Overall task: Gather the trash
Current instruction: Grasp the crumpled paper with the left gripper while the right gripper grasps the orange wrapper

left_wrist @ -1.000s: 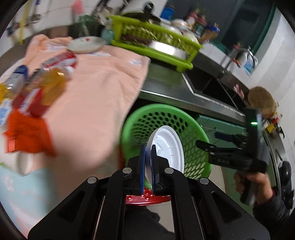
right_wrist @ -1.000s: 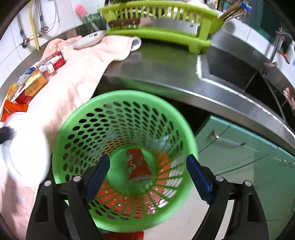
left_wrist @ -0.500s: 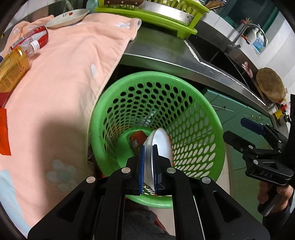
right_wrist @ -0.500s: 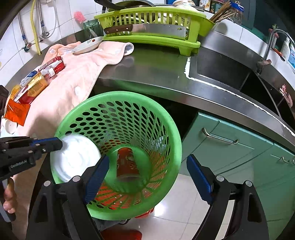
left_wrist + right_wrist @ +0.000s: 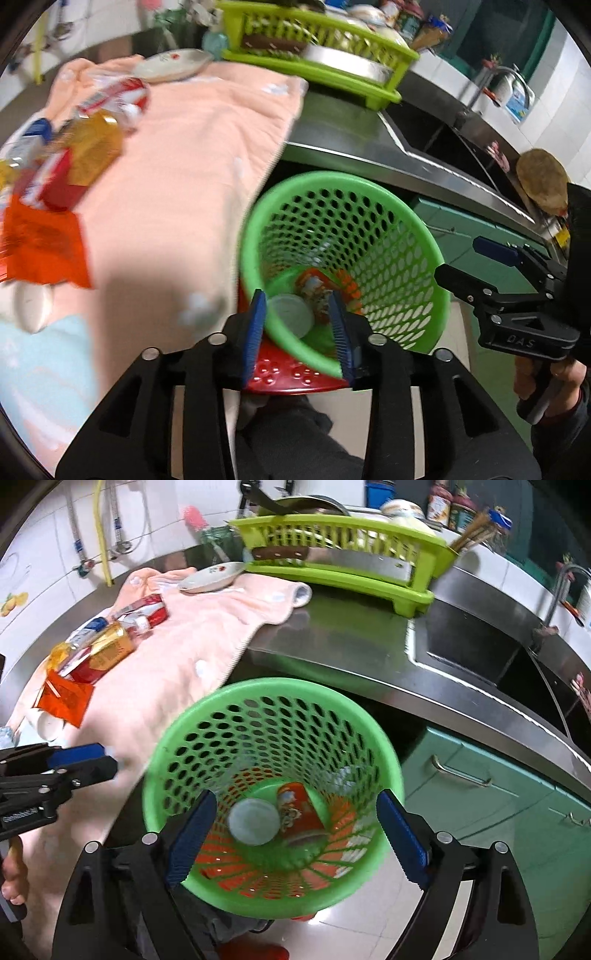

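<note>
1. Green plastic basket (image 5: 273, 716) with holes stands on the floor, just below the edge of the steel counter (image 5: 332, 642). It sits there so trash can be dropped straight in.
2. A white round lid (image 5: 253, 821) lies at the bottom of the basket, touching a red can (image 5: 299, 812).
3. The left gripper (image 5: 297, 328) hangs over the basket's near rim. Its jaws are opening, and nothing is between them; the lid is far below.
4. The right gripper (image 5: 295, 834) is spread wide above the basket and holds nothing.
5. More trash waits on the pink towel (image 5: 177, 672): an orange wrapper (image 5: 64, 698), a yellow packet (image 5: 110, 651) and a red and white wrapper (image 5: 147, 609).
6. The towel hangs over the counter edge, close to the basket's rim, so a hand going back could brush it.
7. The towel's middle is bare, so there is open room to reach the pile.
8. A green dish rack (image 5: 343, 557) and a small dish (image 5: 210, 576) sit farther back, well apart from the trash.
</note>
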`<state>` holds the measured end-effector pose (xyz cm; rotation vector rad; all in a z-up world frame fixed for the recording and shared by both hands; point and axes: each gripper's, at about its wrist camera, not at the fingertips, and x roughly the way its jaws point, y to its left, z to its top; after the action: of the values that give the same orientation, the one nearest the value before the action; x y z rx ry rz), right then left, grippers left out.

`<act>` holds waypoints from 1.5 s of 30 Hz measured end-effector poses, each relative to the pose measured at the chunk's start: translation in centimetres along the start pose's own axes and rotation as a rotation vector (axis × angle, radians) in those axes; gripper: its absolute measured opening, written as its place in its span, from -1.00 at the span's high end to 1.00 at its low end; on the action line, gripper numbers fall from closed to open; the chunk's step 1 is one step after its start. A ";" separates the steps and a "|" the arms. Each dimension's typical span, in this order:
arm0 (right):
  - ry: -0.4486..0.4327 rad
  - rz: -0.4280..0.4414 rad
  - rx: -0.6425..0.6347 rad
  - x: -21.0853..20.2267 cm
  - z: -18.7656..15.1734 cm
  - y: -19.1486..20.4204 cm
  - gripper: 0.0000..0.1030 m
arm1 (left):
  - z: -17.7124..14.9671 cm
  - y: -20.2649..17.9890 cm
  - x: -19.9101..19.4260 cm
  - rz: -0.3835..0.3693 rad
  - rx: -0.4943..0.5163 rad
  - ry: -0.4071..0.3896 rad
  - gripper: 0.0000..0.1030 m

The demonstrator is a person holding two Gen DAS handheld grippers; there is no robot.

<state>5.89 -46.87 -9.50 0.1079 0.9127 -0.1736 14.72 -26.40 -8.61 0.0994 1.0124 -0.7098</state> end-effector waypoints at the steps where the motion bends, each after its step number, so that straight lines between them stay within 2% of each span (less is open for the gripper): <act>1: -0.001 0.010 -0.007 0.0 0.1 0.6 -0.65 | -0.2 0.4 -0.6 0.005 -0.006 -0.010 0.20; 3: -0.001 0.028 -0.018 -0.1 0.4 1.6 -0.65 | -0.6 1.7 -2.2 0.031 -0.029 -0.034 0.08; 13: -0.014 0.186 -0.114 0.0 3.0 9.5 -0.67 | -3.2 8.7 -9.1 0.170 -0.122 -0.145 0.04; 19: -0.038 0.238 -0.248 0.7 4.3 15.5 -0.67 | -5.1 13.8 -12.8 0.238 -0.220 -0.196 0.04; 25: -0.037 0.284 -0.327 2.2 5.1 19.9 -0.67 | -6.8 18.0 -15.4 0.295 -0.306 -0.228 0.04; 27: -0.038 0.293 -0.357 2.7 5.1 21.2 -0.67 | -7.4 19.4 -16.1 0.330 -0.330 -0.238 -0.03; 28: -0.041 0.294 -0.369 2.9 5.1 21.6 -0.67 | -7.7 19.9 -16.5 0.346 -0.341 -0.244 -0.26; 29: -0.046 0.298 -0.389 3.2 5.2 22.3 -0.67 | -8.1 20.4 -16.8 0.360 -0.349 -0.251 -0.33; 38: -0.087 0.340 -0.549 5.4 5.9 27.4 -0.61 | -10.6 25.4 -18.8 0.467 -0.448 -0.258 -0.34; 45: -0.098 0.298 -0.653 7.3 6.3 29.8 -0.50 | -12.2 28.4 -19.3 0.515 -0.502 -0.242 -0.34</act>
<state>21.00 -19.40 -10.93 -0.3670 0.8064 0.3954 15.96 9.97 -6.59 -0.1571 0.8557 0.0130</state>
